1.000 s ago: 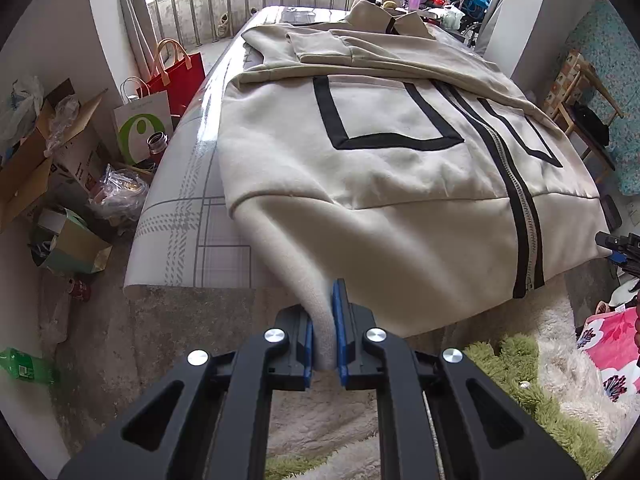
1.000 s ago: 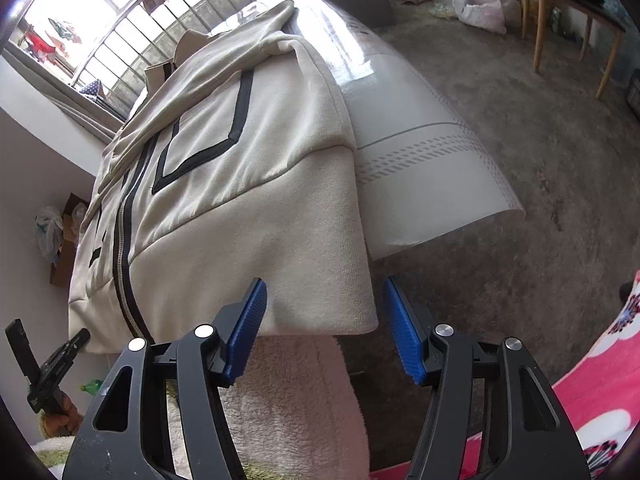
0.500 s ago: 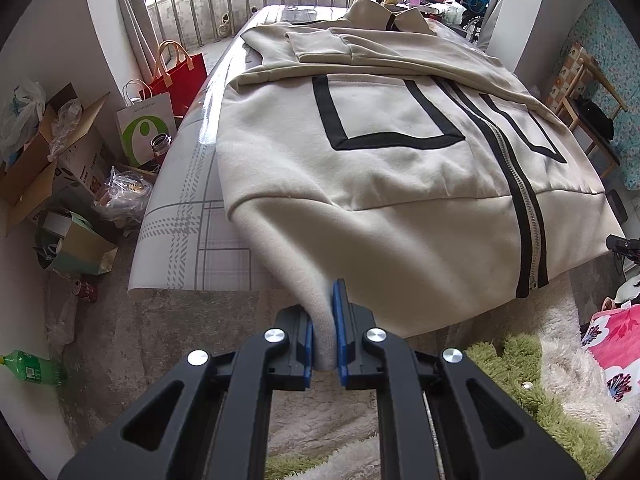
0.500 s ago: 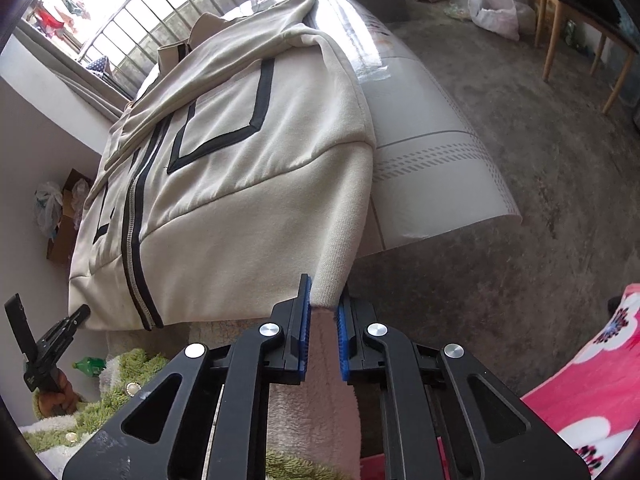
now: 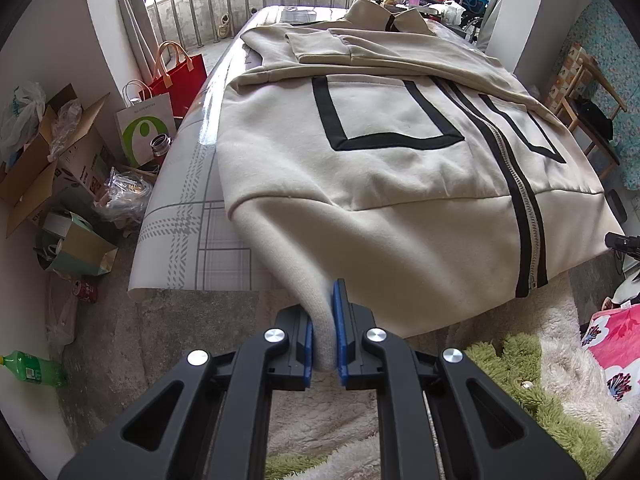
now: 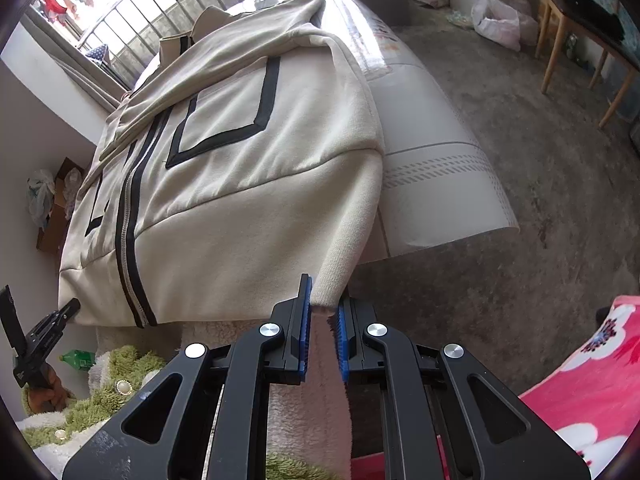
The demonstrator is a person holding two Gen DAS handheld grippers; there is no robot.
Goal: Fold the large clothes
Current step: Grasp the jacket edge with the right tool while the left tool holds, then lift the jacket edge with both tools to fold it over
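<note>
A large cream zip jacket (image 5: pixel 392 168) with black stripes lies spread over a table (image 5: pixel 188 216) covered in a pale checked sheet. Its ribbed hem hangs over the near edge. My left gripper (image 5: pixel 324 332) is shut on the hem's left corner, the blue pads pressing the cloth. In the right wrist view the same jacket (image 6: pixel 240 184) fills the left half, and my right gripper (image 6: pixel 323 320) is shut on the hem's right corner, which is pulled into a point between the pads. The left gripper (image 6: pixel 40 336) shows at the far left edge.
Cardboard boxes (image 5: pixel 44 160), paper bags (image 5: pixel 148 128), a green bottle (image 5: pixel 32 368) and a can litter the floor left of the table. A shaggy green and white rug (image 5: pixel 520 392) and a pink floral blanket (image 6: pixel 592 384) lie below. Wooden chair (image 6: pixel 584 40) stands at right.
The right gripper's jaws went from wide open around the hem corner to shut on it, and the corner has been drawn into a point. The left gripper kept its grip and place.
</note>
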